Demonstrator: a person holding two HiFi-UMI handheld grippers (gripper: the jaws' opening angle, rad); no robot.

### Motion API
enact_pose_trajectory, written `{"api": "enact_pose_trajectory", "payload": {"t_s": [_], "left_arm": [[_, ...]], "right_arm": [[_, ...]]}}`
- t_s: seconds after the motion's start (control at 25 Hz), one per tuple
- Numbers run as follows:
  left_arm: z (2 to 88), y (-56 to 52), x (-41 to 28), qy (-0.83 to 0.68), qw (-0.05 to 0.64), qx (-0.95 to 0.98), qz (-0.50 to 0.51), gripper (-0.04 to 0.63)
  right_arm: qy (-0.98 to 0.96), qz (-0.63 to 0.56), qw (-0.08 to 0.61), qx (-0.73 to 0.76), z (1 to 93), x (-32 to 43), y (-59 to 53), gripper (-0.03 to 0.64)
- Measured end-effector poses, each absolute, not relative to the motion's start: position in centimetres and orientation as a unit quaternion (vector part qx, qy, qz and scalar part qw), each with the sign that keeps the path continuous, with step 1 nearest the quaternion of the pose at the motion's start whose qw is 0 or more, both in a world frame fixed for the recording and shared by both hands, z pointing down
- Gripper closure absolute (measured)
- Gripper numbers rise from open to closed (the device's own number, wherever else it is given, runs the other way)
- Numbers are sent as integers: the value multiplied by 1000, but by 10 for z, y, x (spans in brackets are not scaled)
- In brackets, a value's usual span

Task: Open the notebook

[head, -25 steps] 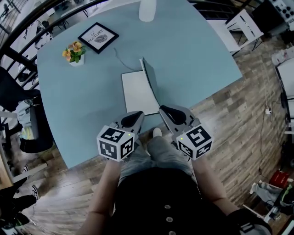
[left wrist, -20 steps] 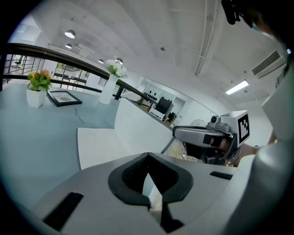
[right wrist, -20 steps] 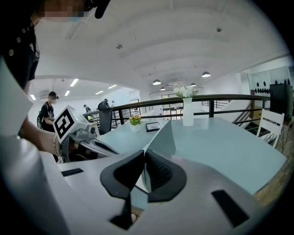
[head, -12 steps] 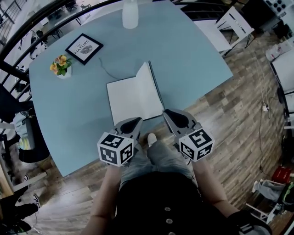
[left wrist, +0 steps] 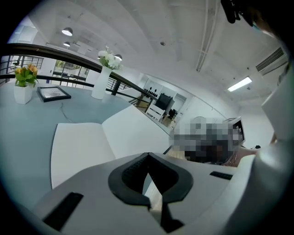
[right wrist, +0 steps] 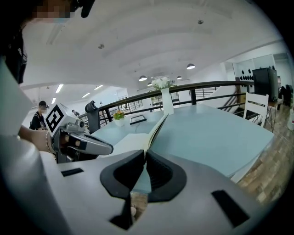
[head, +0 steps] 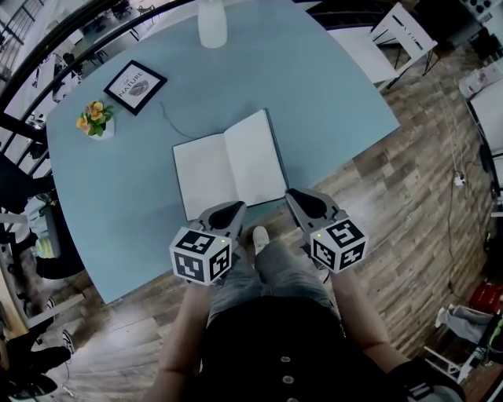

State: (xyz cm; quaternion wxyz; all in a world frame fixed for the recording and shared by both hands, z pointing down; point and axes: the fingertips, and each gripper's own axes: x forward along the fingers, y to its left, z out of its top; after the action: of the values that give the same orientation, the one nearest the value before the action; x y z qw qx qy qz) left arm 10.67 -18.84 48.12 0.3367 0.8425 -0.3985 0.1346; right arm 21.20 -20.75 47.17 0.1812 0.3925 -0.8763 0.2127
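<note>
the left tongs (head: 229, 209) hang over the near edge of the desk (head: 330, 102), jaws pressed together with nothing between them. their tip is at the near edge of the left page of the notebook (head: 226, 163). the right tongs (head: 297, 196) hang beside them at the same edge, jaws drawn to a narrow slit with nothing seen in it, tip just beside the notebook's near right corner. whether either tip touches the paper cannot be told. between the tongs, past the desk edge, one white shoe (head: 259, 235) shows.

the notebook lies open by the middle of the near edge, two blank white pages up, spine running away from the person. in the right gripper view its right leaf stands a little off the desk.

beyond it a thin cable (head: 174, 124) curves toward the far left. near the left edge stands a small white pot (head: 94, 127) of orange flowers, and just beyond it a black frame (head: 135, 85) lies flat. at the far edge stands a white vase (head: 211, 22) with white flowers. off the far right corner a white chair (head: 401, 31) stands on the wood floor (head: 424, 180).
</note>
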Motion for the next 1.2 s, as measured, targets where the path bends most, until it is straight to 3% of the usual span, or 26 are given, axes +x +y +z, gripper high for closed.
{"api": "enact_pose_trajectory", "payload": {"t_s": [1.2], "left_arm": [[519, -189, 128, -406, 357, 819, 191, 578]], "right_arm": [[-831, 257, 245, 429, 556, 257, -222, 583]]}}
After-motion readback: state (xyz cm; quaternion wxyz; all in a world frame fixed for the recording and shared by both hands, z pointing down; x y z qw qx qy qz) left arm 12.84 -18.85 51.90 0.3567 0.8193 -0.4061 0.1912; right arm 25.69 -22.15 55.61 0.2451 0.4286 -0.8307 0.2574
